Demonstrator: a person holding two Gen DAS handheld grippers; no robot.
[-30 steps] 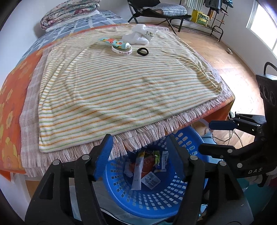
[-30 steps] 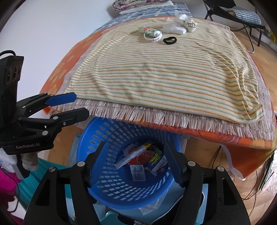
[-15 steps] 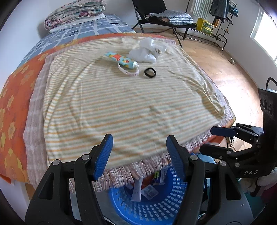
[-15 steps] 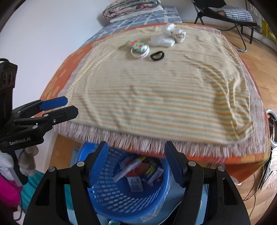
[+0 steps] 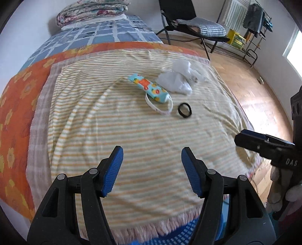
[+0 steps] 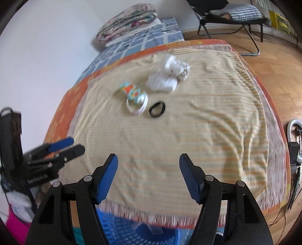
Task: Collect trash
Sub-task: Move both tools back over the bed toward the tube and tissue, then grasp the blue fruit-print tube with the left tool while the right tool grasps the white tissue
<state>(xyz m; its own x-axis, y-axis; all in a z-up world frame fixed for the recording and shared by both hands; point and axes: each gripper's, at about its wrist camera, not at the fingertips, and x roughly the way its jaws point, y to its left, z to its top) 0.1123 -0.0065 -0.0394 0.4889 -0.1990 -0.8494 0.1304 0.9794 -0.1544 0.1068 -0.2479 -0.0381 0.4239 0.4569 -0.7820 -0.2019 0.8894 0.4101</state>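
Note:
On the far part of a striped blanket [image 5: 117,120] lie a crumpled white plastic bag [image 5: 177,79], a colourful tube-shaped wrapper [image 5: 149,88], a white band loop [image 5: 160,108] and a black hair tie [image 5: 184,110]. The same items show in the right wrist view: bag [image 6: 167,77], wrapper [image 6: 132,91], band [image 6: 136,105], hair tie [image 6: 157,109]. My left gripper [image 5: 151,169] is open and empty over the near blanket. My right gripper [image 6: 148,174] is also open and empty. A blue basket [image 6: 132,231] peeks out below the blanket's fringe.
The bed carries an orange flowered cover [image 5: 17,105] and a folded quilt [image 5: 90,11] at its head. A black folding chair [image 5: 190,24] and a rack [image 5: 254,34] stand on the wooden floor to the right. A white ring [image 6: 292,132] sits by the bed's right side.
Both grippers have risen from over the blue basket and moved forward over the bed. The basket has slid almost out of view; the items on the blanket look nearer.

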